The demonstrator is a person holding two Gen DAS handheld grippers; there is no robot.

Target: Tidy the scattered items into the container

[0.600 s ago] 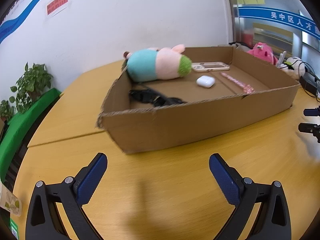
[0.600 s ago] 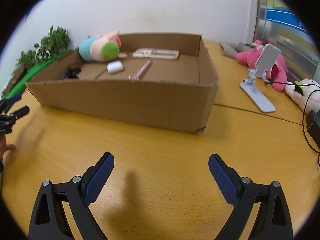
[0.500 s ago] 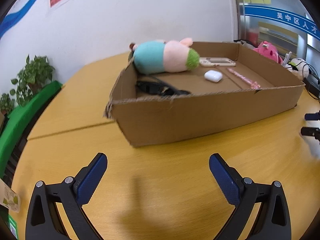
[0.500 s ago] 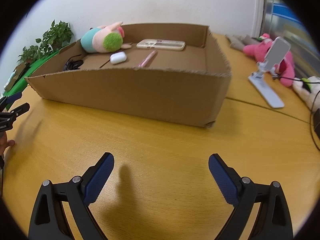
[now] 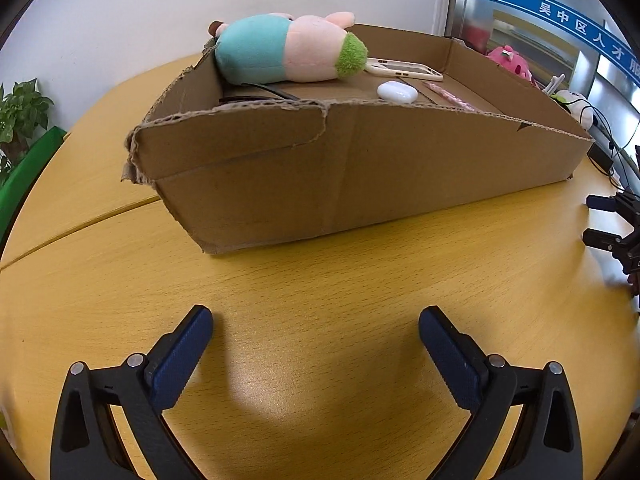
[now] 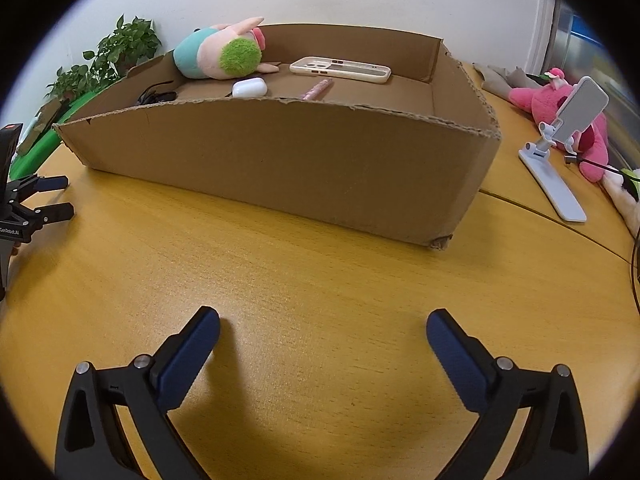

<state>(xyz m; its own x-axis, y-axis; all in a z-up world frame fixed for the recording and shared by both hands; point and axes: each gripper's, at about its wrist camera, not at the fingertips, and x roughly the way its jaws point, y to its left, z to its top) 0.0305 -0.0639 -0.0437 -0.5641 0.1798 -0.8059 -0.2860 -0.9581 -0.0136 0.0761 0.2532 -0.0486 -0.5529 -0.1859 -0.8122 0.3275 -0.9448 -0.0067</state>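
A shallow cardboard box (image 5: 360, 176) (image 6: 304, 168) stands on the yellow wooden table. Inside it lie a teal and pink plush toy (image 5: 288, 50) (image 6: 218, 54), a white earbud case (image 5: 397, 92) (image 6: 249, 88), a cream phone case (image 5: 404, 70) (image 6: 340, 69), a pink pen (image 5: 444, 95) (image 6: 318, 89) and a black object (image 6: 154, 97). My left gripper (image 5: 316, 332) is open and empty, low over the table in front of the box. My right gripper (image 6: 323, 334) is open and empty, also low before the box.
A white phone stand (image 6: 560, 160) and a pink plush (image 6: 560, 120) sit right of the box, with cables (image 5: 608, 140) beyond. Green plants (image 6: 108, 56) stand at the left by the wall. Each gripper shows at the other view's edge: the right one (image 5: 616, 224), the left one (image 6: 28, 204).
Both grippers have dropped lower and closer to the table, so the box's near wall now fills more of each view. Both stay open and empty.
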